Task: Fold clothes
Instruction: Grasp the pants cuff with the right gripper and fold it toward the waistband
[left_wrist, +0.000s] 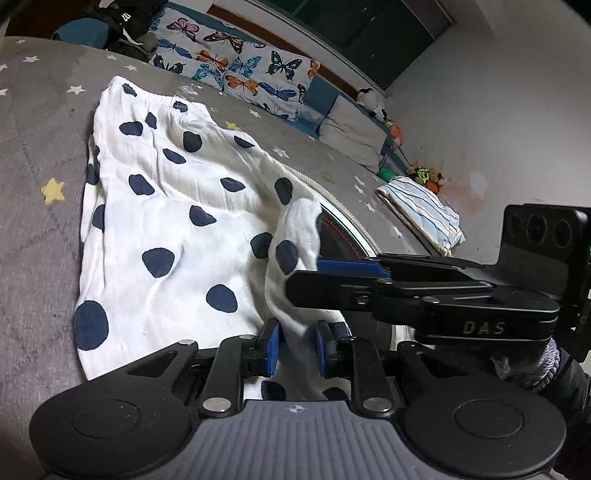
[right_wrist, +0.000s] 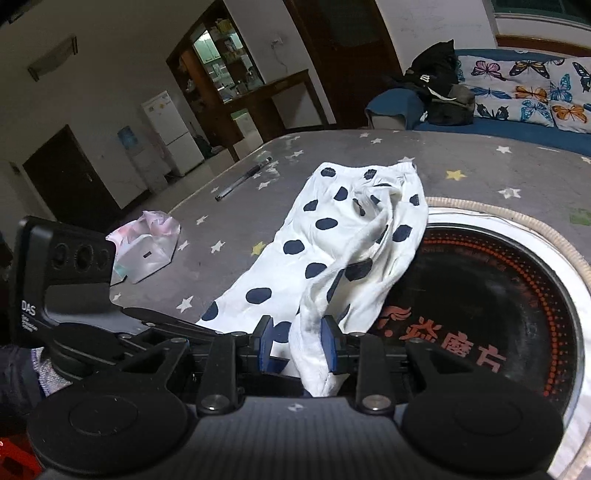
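A white garment with navy spots (left_wrist: 166, 221) lies spread on the grey star-print tablecloth (left_wrist: 37, 147); it has an elastic waistband at the far end. Its near edge is bunched and lifted off the table. My left gripper (left_wrist: 296, 349) is shut on that bunched edge, with cloth filling the gap between the blue pads. My right gripper (right_wrist: 298, 345) is shut on a fold of the same garment (right_wrist: 332, 236), and the cloth hangs down past its right pad. In the left wrist view the right gripper (left_wrist: 306, 275) reaches in from the right, just beside the left one.
A round black cooktop (right_wrist: 480, 295) is set into the table under the garment's right side. A folded striped cloth (left_wrist: 421, 210) lies further along the table. A pen (right_wrist: 243, 177) and a plastic-wrapped pack (right_wrist: 146, 247) lie to the left. A butterfly-print sofa (left_wrist: 236, 62) stands behind.
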